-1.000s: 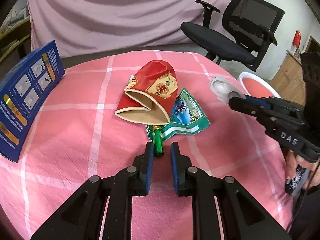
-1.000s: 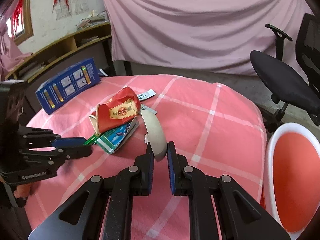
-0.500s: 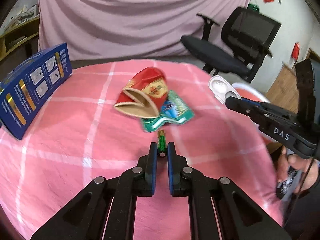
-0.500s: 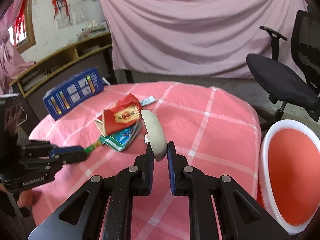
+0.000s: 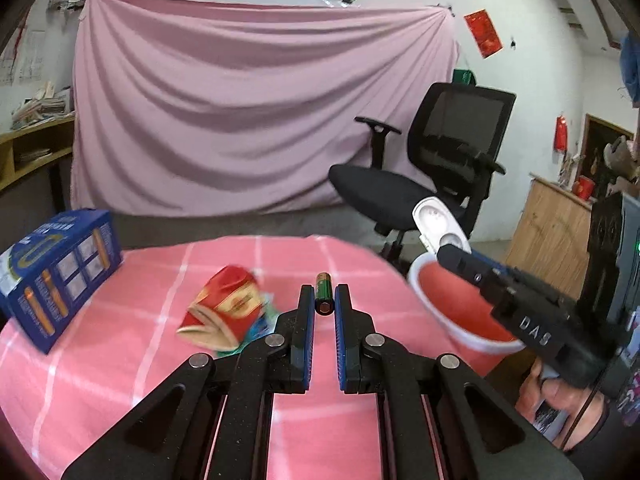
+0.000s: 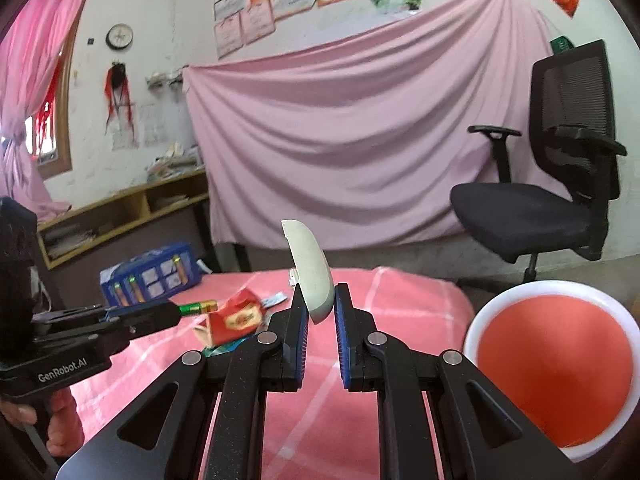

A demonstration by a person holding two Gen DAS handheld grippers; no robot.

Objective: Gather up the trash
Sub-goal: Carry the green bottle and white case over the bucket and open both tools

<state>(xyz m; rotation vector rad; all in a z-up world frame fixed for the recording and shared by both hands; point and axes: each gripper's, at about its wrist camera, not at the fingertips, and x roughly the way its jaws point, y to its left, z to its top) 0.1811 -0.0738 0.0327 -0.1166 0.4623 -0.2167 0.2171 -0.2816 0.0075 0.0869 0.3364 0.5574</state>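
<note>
My left gripper (image 5: 324,300) is shut on a green battery (image 5: 323,298) and holds it in the air above the pink checked table (image 5: 120,360). The battery also shows in the right wrist view (image 6: 198,307). My right gripper (image 6: 320,300) is shut on a white curved plastic shell (image 6: 310,268), also lifted; it shows in the left wrist view (image 5: 438,228). A crushed red paper cup (image 5: 224,306) lies on the table over a green wrapper. A red bin with a white rim (image 6: 556,364) stands right of the table.
A blue carton (image 5: 56,272) stands at the table's left edge. A black office chair (image 6: 552,200) stands behind the bin before a pink curtain (image 5: 256,120). A wooden shelf (image 6: 120,208) is at the left, a wooden cabinet (image 5: 552,232) at the right.
Both grippers have risen well above the table and tilted up, carrying the battery and the white shell. The cup and wrapper stayed on the table.
</note>
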